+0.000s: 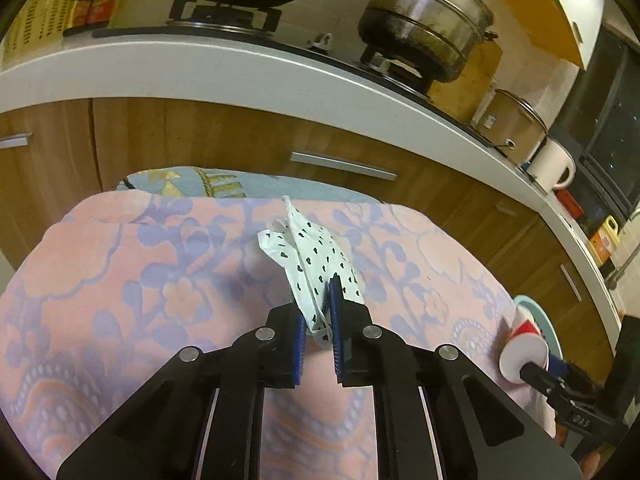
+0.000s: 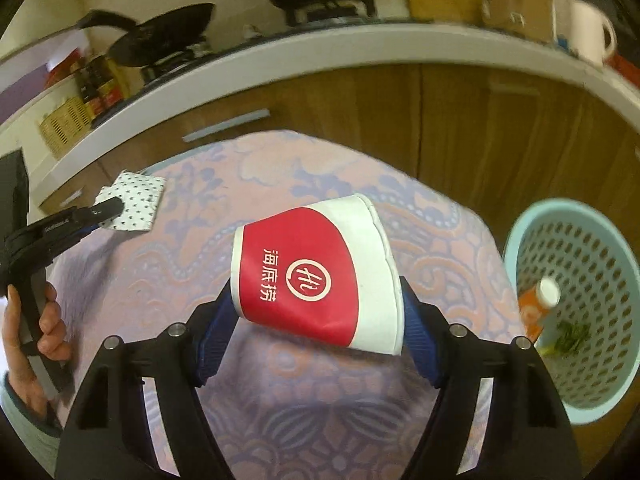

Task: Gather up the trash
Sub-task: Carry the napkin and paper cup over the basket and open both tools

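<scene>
My left gripper (image 1: 318,320) is shut on a crumpled white paper napkin with black hearts (image 1: 312,264), held just above the pink and purple floral tablecloth (image 1: 160,280). The napkin (image 2: 134,200) and left gripper (image 2: 108,206) also show at the left of the right wrist view. My right gripper (image 2: 316,312) is shut on a red and white paper cup (image 2: 316,272) lying sideways between its fingers, above the cloth (image 2: 320,400). The cup (image 1: 524,344) also shows at the right edge of the left wrist view. A light blue perforated trash basket (image 2: 576,240) stands to the right of the table.
The basket holds an orange carton (image 2: 536,308) and green scraps. Behind the table run wooden cabinets (image 1: 240,132) and a white counter with a steel pot (image 1: 424,28), a black pan (image 2: 160,36) and a white mug (image 1: 554,164).
</scene>
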### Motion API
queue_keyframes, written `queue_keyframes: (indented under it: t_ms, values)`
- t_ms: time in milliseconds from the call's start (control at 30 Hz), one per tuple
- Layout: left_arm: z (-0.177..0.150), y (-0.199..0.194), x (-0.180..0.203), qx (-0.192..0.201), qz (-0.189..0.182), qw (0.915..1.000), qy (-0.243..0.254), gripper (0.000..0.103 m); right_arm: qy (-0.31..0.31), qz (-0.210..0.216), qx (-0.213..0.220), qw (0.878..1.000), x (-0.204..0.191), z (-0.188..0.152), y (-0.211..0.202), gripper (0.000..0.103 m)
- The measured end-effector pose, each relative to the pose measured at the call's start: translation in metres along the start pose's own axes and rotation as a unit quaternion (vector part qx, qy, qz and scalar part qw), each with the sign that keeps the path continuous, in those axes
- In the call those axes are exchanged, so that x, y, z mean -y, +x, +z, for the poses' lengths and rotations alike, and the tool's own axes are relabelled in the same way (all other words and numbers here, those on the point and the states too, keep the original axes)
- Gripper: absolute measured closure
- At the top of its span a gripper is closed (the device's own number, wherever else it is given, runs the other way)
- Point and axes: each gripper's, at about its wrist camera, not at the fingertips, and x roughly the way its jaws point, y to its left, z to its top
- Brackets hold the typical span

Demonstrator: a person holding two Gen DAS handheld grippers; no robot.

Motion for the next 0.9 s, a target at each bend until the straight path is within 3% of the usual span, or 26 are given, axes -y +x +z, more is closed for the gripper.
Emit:
queue_keyframes:
  t_ms: [233,533,733,900]
  values:
    - [-0.015,-0.021,0.025,0.007,-0.007,0.9993,0.036,0.096,-0.025,0.007,0.038,0.999,-0.010,-0.006,-0.018,0.032]
    - [-0.037,-0.040,0.070,0.008,-0.060,0.9957,0.070,0.096,0.006,0.021,0.044,0.999,0.011,-0.014,-0.037,0.032]
    - [-0.042,-0.045,0.110,0.009,-0.085,0.9912,0.101,0.096,0.020,-0.006,0.064,0.998,0.052,-0.019,-0.068,0.032]
    - [-0.041,-0.036,0.154,0.006,-0.116,0.9862,0.118,0.096,0.031,-0.057,0.089,0.994,0.101,-0.020,-0.103,0.032]
